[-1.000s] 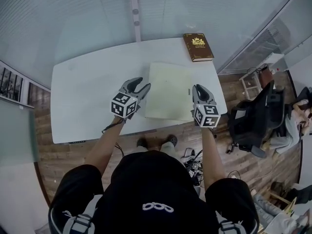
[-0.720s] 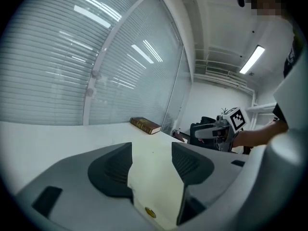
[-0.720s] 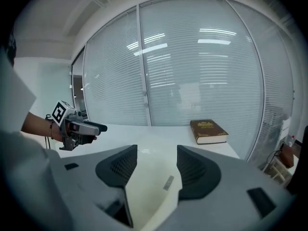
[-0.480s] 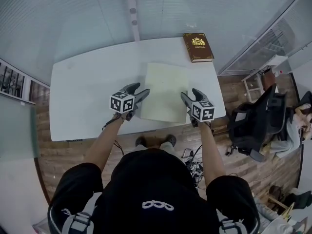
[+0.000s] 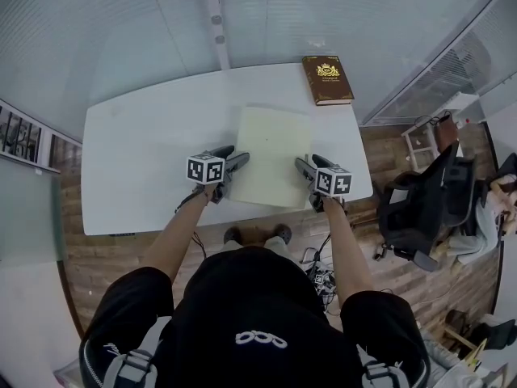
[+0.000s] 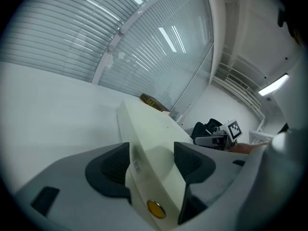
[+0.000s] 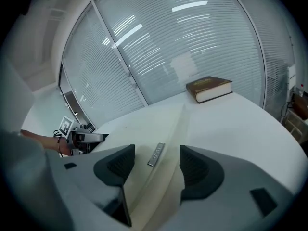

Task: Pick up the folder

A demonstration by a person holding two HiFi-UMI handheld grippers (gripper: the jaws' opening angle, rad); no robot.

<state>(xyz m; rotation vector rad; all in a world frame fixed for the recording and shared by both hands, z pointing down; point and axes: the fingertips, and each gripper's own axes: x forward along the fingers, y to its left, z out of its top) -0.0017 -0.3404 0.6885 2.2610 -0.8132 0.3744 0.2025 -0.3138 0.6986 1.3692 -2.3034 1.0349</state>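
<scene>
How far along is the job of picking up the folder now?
Done: the left gripper sits at the left edge of the folder, the right gripper at its right edge. In hand: their fingers have just been opening and straddle those edges, not gripping. Left: close and lift off the table.

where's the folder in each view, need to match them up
Head view: the pale folder lies flat on the white table, near its front edge.
Left gripper view: lower centre, its edge toward the camera.
Right gripper view: lower centre, again edge-on.
Shared landmark: the brown book beyond the folder, at the table's far edge.
</scene>
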